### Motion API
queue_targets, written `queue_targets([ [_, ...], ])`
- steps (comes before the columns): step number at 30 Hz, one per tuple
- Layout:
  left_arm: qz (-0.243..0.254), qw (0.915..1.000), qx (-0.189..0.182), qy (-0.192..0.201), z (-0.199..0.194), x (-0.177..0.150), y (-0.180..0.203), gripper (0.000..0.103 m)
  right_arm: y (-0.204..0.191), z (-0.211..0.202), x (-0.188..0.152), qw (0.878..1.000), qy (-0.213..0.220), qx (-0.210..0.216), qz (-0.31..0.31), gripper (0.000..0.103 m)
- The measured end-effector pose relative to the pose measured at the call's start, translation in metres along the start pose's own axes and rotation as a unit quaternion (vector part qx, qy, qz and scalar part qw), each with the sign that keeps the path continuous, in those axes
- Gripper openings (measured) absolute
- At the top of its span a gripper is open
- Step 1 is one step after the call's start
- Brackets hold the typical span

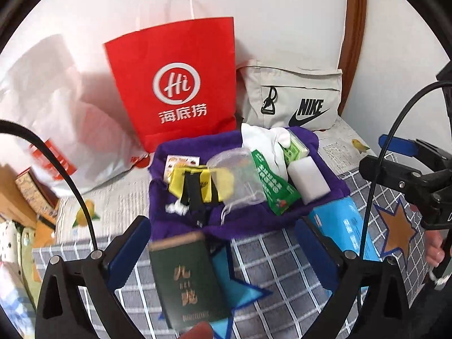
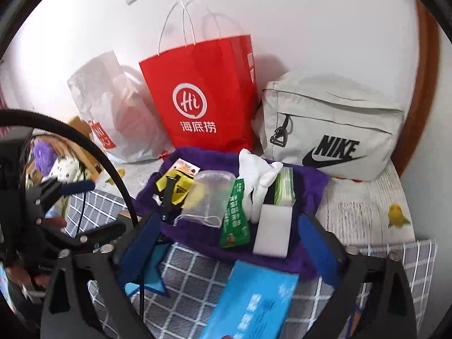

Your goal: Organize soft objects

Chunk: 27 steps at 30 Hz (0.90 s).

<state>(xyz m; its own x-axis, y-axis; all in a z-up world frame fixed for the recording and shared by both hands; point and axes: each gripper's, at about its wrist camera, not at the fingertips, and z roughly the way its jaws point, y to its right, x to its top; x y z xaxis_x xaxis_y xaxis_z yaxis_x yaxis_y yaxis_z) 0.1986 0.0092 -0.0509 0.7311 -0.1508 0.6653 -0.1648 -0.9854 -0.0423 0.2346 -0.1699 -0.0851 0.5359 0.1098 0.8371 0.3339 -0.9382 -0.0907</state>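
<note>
Soft things lay heaped on a purple towel (image 1: 248,220) in your left wrist view: white gloves (image 1: 262,141), a white sponge block (image 1: 308,178), a green sachet (image 1: 271,180), a clear drawstring pouch (image 1: 240,178), a tissue pack (image 1: 296,148) and a yellow-and-black strap (image 1: 195,186). Your left gripper (image 1: 223,243) stood with its blue-padded fingers spread wide, closing on nothing; a dark green box (image 1: 186,279) lay between them on the checked cloth (image 1: 282,268), whether touched I could not tell. A light blue box (image 1: 341,226) sat just beside the towel's near corner. Behind stood a red paper bag (image 1: 180,84), a grey Nike bag (image 1: 296,96) and a white plastic bag (image 1: 56,107). How far sorting had gone I could not settle: the heap fits things gathered for putting away, or things already collected there.

From your right wrist view, the same pile sat on the purple towel (image 2: 197,234), gloves (image 2: 254,175) draped loosely over the tissue pack (image 2: 285,186), the sponge (image 2: 272,231) flat at the front. Your right gripper (image 2: 226,251) was likewise wide open and empty, the light blue box (image 2: 254,302) below it.
</note>
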Motion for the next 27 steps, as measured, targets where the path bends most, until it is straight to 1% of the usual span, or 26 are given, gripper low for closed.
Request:
queue_targets([
  [3, -0.017, 0.9998, -0.013, 0.004, -0.019, -0.02, -0.001, 0.103, -0.011, -0.016, -0.017, 1.0, 0.011, -0.018, 0.007, 0.103],
  [5, -0.022, 0.9997, -0.011, 0.006, -0.029, -0.03, 0.001, 0.103, -0.015, -0.025, -0.031, 0.999, 0.007, -0.028, 0.021, 0.103],
  [7, -0.027, 0.9996, 0.002, 0.009, -0.04, -0.043, 0.004, 0.103, -0.019, -0.033, -0.045, 0.999, 0.0, -0.03, 0.035, 0.103],
  [11, -0.021, 0.9995, 0.013, 0.021, -0.063, -0.062, 0.011, 0.103, -0.027, -0.055, -0.071, 0.998, -0.003, -0.052, 0.041, 0.103],
  [13, -0.018, 0.999, 0.03, 0.029, -0.075, -0.071, 0.015, 0.103, -0.031, -0.066, -0.081, 0.997, -0.004, -0.059, 0.043, 0.103],
  [15, -0.024, 0.9978, 0.049, 0.038, -0.087, -0.081, 0.017, 0.103, -0.035, -0.078, -0.091, 0.997, -0.007, -0.062, 0.048, 0.103],
  [18, -0.04, 0.9973, 0.041, 0.045, -0.105, -0.092, 0.018, 0.103, -0.038, -0.093, -0.103, 0.996, -0.007, -0.062, 0.056, 0.103],
  [20, -0.042, 0.9972, 0.037, 0.049, -0.113, -0.096, 0.021, 0.103, -0.038, -0.102, -0.11, 0.996, -0.005, -0.069, 0.056, 0.103],
  [23, -0.041, 0.997, 0.041, 0.052, -0.119, -0.101, 0.028, 0.103, -0.036, -0.11, -0.116, 0.994, -0.005, -0.092, 0.063, 0.103],
  [25, -0.043, 0.9973, 0.029, 0.051, -0.121, -0.104, 0.032, 0.103, -0.035, -0.113, -0.119, 0.993, -0.006, -0.101, 0.064, 0.103],
  [27, -0.044, 0.9976, 0.022, 0.048, -0.121, -0.106, 0.035, 0.103, -0.038, -0.116, -0.122, 0.991, -0.007, -0.122, 0.057, 0.103],
])
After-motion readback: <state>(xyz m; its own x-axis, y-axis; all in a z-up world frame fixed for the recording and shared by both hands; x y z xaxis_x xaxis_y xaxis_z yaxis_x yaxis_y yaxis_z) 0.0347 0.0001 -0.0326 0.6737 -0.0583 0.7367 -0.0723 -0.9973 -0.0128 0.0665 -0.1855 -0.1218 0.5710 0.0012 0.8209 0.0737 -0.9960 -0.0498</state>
